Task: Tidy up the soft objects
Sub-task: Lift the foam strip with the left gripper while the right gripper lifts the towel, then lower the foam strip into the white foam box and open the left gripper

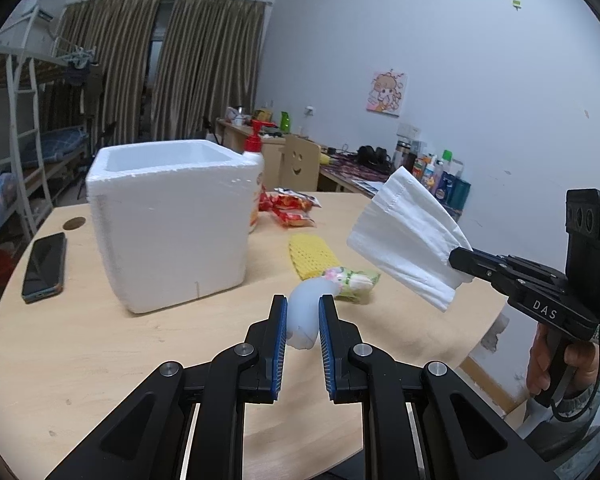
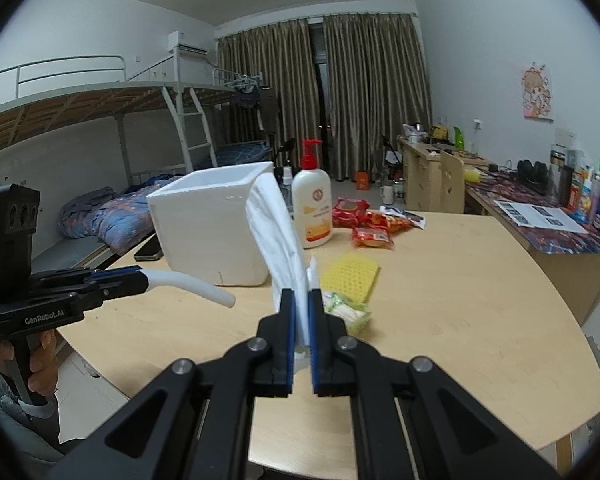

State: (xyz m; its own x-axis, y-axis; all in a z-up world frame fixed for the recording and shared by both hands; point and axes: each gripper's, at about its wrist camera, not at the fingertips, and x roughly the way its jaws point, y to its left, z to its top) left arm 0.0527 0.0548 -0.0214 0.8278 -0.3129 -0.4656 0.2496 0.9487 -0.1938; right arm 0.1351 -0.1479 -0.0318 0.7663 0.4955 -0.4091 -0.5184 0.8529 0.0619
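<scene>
Both grippers were clamped, the left gripper [image 1: 303, 320] on a foam sleeve [image 1: 306, 312], the right gripper [image 2: 300, 312] on floppy tissues [image 2: 278, 236] that could snag the foam box [image 2: 212, 224] rim.

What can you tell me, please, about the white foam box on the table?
The foam box is white and looks like expanded polystyrene, with thick walls, a grainy surface and no lid. It stands upright with its open top up on the wooden table; its inside is not visible. A phone lies beside it and a lotion bottle stands close behind. Neither gripper touches it.
</scene>
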